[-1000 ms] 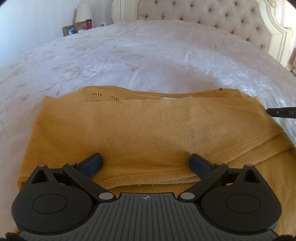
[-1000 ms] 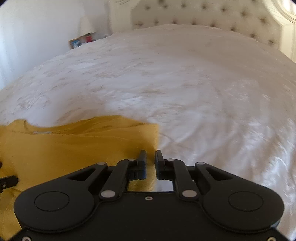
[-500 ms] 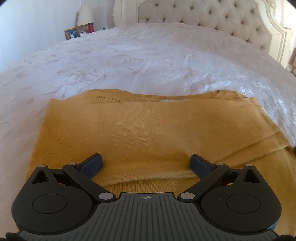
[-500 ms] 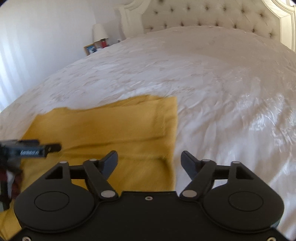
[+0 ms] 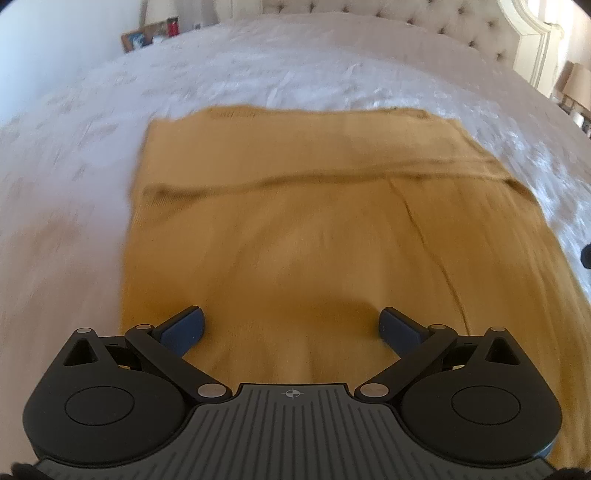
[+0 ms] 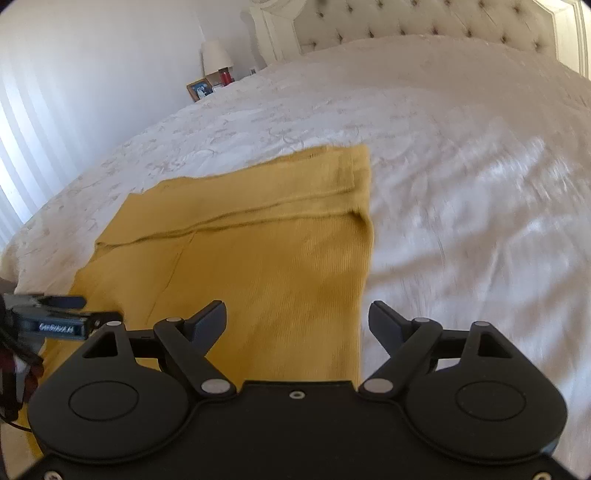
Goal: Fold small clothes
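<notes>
Mustard knit garment (image 5: 332, 229) lies flat, partly folded, on the white embroidered bedspread (image 6: 461, 166); left gripper (image 5: 291, 325) hovers over it, fingers wide apart, empty; right gripper (image 6: 297, 317) has just spread its fingers at the garment's right edge; tufted headboard (image 6: 424, 22) and bedside lamp (image 6: 216, 53) behind

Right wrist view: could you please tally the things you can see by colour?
Mustard yellow: 1, the folded knit garment.
White: 2, the bedspread and the lamp.
Cream: 1, the tufted headboard.
Red: 1, a small container beside the lamp.
Brown: 1, a picture frame.
Total: 6
</notes>
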`<action>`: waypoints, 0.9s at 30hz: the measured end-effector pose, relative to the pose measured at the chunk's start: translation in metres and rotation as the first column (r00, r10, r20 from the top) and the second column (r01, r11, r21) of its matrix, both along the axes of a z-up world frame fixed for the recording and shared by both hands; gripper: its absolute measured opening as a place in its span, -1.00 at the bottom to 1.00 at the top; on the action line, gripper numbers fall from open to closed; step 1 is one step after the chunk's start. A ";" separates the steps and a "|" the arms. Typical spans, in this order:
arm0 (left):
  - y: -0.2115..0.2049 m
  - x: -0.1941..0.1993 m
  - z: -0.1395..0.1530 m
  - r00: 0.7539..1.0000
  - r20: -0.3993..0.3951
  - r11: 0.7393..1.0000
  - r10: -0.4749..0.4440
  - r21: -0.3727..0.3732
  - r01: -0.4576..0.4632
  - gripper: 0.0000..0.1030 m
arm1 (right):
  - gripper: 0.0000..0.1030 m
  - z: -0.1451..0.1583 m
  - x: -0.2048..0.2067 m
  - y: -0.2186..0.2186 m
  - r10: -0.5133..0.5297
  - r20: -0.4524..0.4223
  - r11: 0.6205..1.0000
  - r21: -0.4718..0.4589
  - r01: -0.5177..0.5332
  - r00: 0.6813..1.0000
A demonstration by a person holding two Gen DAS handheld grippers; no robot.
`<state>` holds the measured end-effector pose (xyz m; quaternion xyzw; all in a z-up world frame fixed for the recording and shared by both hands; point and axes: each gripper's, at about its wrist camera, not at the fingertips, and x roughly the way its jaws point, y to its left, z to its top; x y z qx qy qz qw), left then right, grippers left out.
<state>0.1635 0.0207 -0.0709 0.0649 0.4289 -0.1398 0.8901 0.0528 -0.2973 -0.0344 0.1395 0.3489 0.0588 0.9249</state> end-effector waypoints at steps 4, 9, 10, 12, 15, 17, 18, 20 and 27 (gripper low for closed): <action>0.012 -0.029 -0.002 1.000 -0.020 1.000 0.004 0.002 -0.004 0.99 | 0.66 -0.004 -0.019 0.002 -0.012 -0.025 1.000 0.014 0.012 1.000; 0.016 -0.057 -0.005 1.000 -0.029 1.000 -0.005 0.008 0.006 0.99 | 0.66 -0.006 -0.041 0.005 -0.022 -0.043 0.999 0.029 0.023 0.999; 0.017 -0.062 -0.006 1.000 -0.030 1.000 -0.006 0.011 0.006 0.99 | 0.67 -0.006 -0.045 0.005 -0.023 -0.047 0.999 0.028 0.024 0.999; 0.018 -0.071 -0.007 0.999 -0.032 1.000 -0.005 0.014 0.006 0.99 | 0.67 -0.007 -0.052 0.007 -0.023 -0.057 0.999 0.020 0.025 0.998; 0.020 -0.082 -0.007 0.999 -0.038 1.000 -0.004 0.016 0.004 0.99 | 0.67 -0.007 -0.065 0.009 -0.020 -0.066 1.000 0.006 0.021 0.998; 0.022 -0.089 -0.007 0.999 -0.044 1.000 -0.007 0.018 0.007 0.99 | 0.67 -0.007 -0.074 0.008 -0.019 -0.072 1.000 0.000 0.019 0.997; 0.023 -0.092 -0.006 0.999 -0.047 1.000 -0.005 0.017 0.006 0.99 | 0.67 -0.007 -0.078 0.008 -0.019 -0.077 1.000 -0.003 0.019 0.997; 0.026 -0.100 -0.006 0.998 -0.056 1.000 0.001 0.011 0.000 0.99 | 0.67 -0.007 -0.087 0.008 -0.017 -0.087 1.000 -0.007 0.016 0.996; 0.034 -0.126 -0.003 0.998 -0.070 1.000 0.001 0.003 -0.001 0.99 | 0.68 -0.010 -0.107 0.004 -0.018 -0.132 1.000 -0.003 0.018 0.991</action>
